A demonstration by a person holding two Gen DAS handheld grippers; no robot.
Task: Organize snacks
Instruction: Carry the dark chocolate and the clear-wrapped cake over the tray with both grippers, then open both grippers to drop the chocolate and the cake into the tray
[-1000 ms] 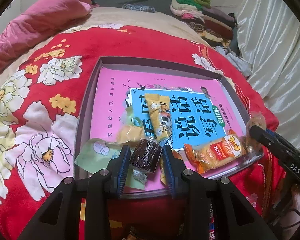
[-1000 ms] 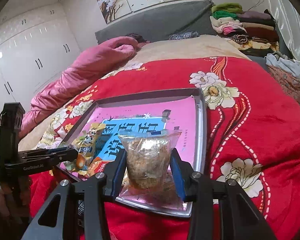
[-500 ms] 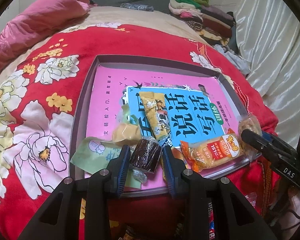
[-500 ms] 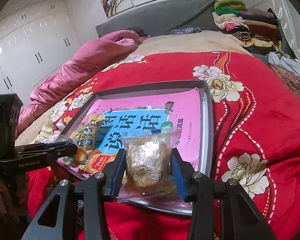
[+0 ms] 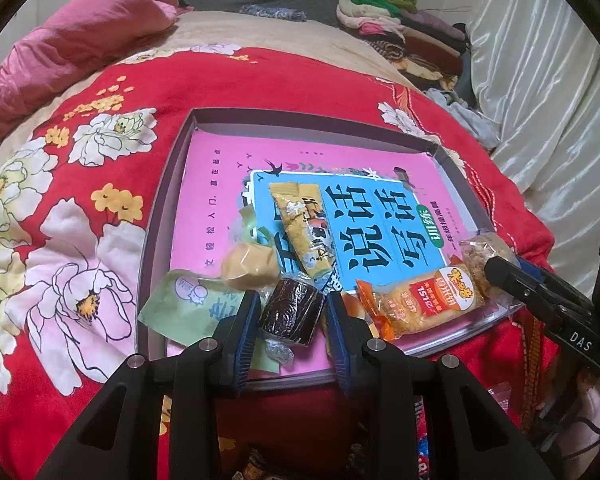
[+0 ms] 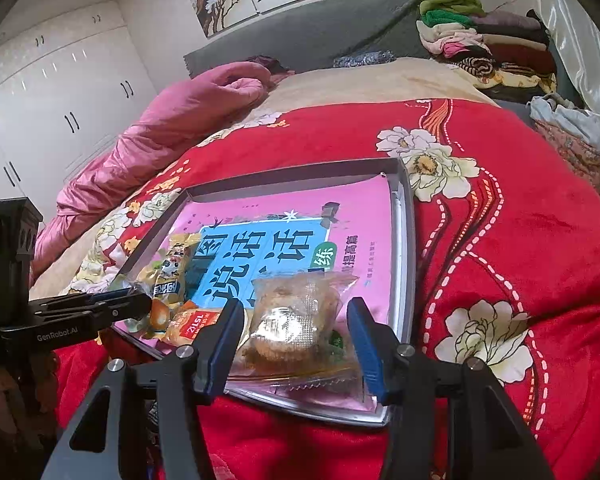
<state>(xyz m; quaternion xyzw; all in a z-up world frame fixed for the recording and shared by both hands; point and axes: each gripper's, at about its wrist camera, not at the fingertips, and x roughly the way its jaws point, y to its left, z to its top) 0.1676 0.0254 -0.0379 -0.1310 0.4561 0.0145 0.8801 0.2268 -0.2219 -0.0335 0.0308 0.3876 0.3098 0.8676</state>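
Observation:
A grey metal tray (image 5: 160, 208) lies on the red flowered bedspread with a pink and blue book inside it. My left gripper (image 5: 292, 300) is at the tray's near edge, shut on a dark brown wrapped roll (image 5: 292, 314). In the right wrist view my right gripper (image 6: 295, 304) is over the tray's (image 6: 406, 240) near right corner. Its jaws are opening, and a clear packet with a brown pastry (image 6: 292, 320) lies on the tray between them, with a gap on each side. An orange packet (image 5: 420, 300), a yellow stick packet (image 5: 304, 232) and a green packet (image 5: 180, 304) also lie in the tray.
A tan wrapped sweet (image 5: 248, 268) sits beside the roll. A pink quilt (image 6: 172, 120) lies at the bed's far left. Folded clothes (image 6: 480, 40) are stacked at the far right, by a white curtain (image 5: 560, 100). More packets show below the bed's edge (image 5: 424, 452).
The right jaws have spread apart, and the clear pastry packet has gone from upright in the grip to lying on the tray. The left gripper still holds the brown roll.

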